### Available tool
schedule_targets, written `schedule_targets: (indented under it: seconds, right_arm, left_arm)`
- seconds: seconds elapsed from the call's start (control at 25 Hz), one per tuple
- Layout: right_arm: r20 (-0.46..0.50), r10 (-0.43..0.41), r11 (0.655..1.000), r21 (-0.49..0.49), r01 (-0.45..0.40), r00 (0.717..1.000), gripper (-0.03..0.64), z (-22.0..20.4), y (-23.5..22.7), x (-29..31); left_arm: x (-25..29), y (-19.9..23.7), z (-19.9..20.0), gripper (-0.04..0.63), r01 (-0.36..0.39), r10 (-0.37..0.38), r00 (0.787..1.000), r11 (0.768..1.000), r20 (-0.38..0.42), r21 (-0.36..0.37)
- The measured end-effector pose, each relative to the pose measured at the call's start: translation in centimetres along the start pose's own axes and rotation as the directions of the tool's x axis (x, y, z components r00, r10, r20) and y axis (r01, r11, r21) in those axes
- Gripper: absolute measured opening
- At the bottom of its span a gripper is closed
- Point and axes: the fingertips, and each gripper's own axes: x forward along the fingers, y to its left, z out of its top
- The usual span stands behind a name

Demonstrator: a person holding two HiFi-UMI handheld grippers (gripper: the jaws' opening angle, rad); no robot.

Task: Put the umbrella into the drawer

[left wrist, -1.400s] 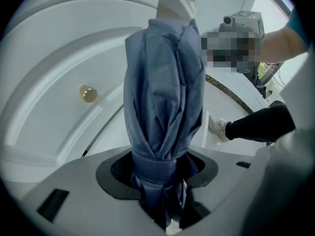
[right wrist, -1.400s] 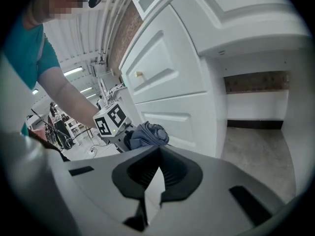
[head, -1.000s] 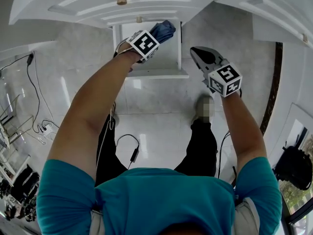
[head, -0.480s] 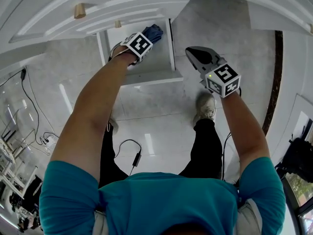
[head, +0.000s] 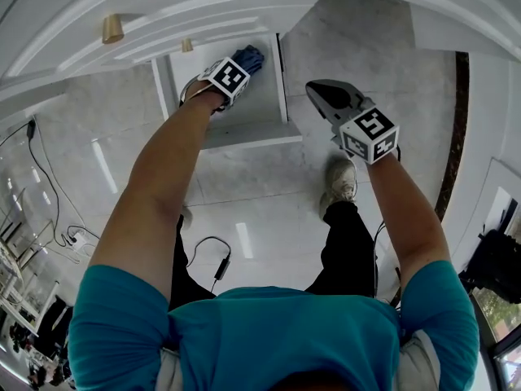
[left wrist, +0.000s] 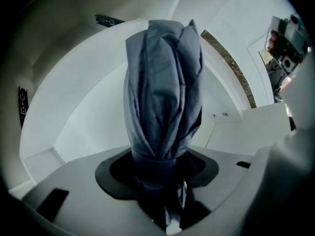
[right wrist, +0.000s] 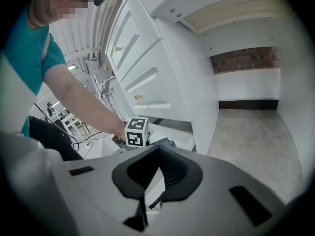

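Left of the drawer, the cabinet front shows two knobs, and a cable lies on the floor on the person's side of it. The drawer is pulled out and open at the top, its white walls bare apart from what the left gripper brings.

That gripper hangs over the drawer's middle, pointing steeply down into it. Its claw stands fairly wide and is clamped on the umbrella, a folded blue-grey bundle that fills the gap between the pads. In the head view the umbrella's free end shows just past the gripper, toward the drawer's far right corner and inside the line of its walls. I cannot tell whether the fabric already touches the drawer's bottom or is just above it.

Right of the drawer, beyond its right wall and apart from it, the right gripper hangs over the floor. Its claw is pinched together with nothing in it. It plays no part at this point. On the near side of the drawer, below this gripper, is the person's shoe.

As I read it, the task is well along: the drawer is open, the umbrella is picked up and brought within the drawer's walls. What is left is to set it down on the bottom, let the claw go and lift the left gripper clear. Pushing the drawer shut may follow, though the task does not ask for it.
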Motion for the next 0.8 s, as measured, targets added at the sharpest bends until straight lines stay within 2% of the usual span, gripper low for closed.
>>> schedule_targets:
  seconds: [0.08,0.32,0.64,0.8]
  right_arm:
    - [-0.004,0.009,1.0,-0.009,-0.009,1.0,0.023,0.2,0.2,0.6]
    - [-0.008,0.041,0.999,-0.019,-0.041,0.999,0.023,0.8,1.4,1.7]
    - [-0.009,0.057,0.998,-0.026,-0.057,0.998,0.023,0.9,2.2,3.1]
    - [-0.008,0.061,0.998,-0.031,-0.061,0.998,0.023,1.1,2.8,3.3]
  left_arm:
    - [0.6,-0.1,-0.2,0.239,0.008,-0.008,1.0,1.0,-0.004,0.001]
    - [1.6,1.0,-1.2,0.253,-0.067,0.068,0.998,0.997,-0.015,0.022]
    - [1.3,1.6,-0.8,0.281,-0.079,0.079,0.994,0.997,0.07,0.002]
    - [0.2,1.3,-0.6,0.295,-0.058,0.058,0.99,0.998,0.13,0.001]
